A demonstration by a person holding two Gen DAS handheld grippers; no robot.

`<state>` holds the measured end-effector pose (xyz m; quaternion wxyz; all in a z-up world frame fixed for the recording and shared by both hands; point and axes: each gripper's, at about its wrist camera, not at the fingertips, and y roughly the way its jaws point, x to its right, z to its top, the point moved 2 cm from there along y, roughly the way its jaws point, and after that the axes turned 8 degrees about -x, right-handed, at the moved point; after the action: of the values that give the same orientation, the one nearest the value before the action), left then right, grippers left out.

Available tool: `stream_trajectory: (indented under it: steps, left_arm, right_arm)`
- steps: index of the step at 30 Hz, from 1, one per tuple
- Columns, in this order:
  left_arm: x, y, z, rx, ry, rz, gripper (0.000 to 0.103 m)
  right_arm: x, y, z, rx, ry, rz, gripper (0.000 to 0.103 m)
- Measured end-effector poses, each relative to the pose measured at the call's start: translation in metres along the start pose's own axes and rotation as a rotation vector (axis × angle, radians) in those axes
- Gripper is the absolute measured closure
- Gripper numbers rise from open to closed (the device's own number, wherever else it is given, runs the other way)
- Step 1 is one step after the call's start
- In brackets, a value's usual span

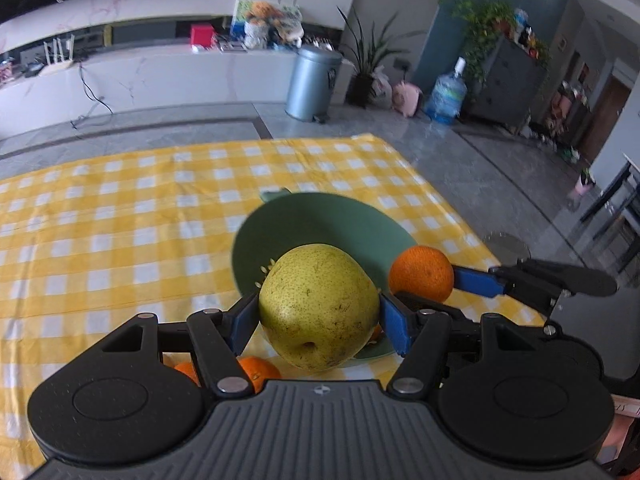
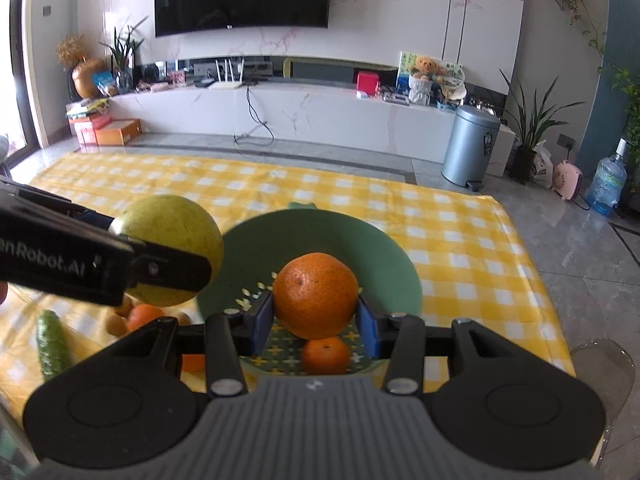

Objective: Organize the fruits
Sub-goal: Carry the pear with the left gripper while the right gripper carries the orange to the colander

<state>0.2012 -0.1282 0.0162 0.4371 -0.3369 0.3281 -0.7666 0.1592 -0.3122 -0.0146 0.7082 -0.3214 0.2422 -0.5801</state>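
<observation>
My left gripper (image 1: 318, 314) is shut on a yellow-green pear (image 1: 319, 306) and holds it above the near left rim of a green bowl (image 1: 320, 220). My right gripper (image 2: 316, 316) is shut on a large orange (image 2: 315, 295) and holds it over the green bowl (image 2: 320, 236). A smaller orange (image 2: 325, 355) lies inside the bowl below it. In the left wrist view the held orange (image 1: 421, 278) shows at the right. In the right wrist view the pear (image 2: 172, 254) shows at the left.
Loose oranges (image 1: 256, 372) lie on the yellow checked cloth (image 1: 120, 220) beneath the left gripper. A cucumber (image 2: 51, 346), an orange (image 2: 145, 316) and small brownish fruits (image 2: 117, 324) lie left of the bowl. The table's right edge (image 2: 532, 280) drops to the floor.
</observation>
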Motion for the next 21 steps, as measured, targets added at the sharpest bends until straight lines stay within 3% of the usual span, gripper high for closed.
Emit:
stream_trajectory:
  steps: [21]
  left_arm:
    - [-0.006, 0.075, 0.012, -0.151, 0.026, -0.009, 0.029]
  right_arm:
    - [0.012, 0.076, 0.007, -0.165, -0.083, -0.014, 0.061]
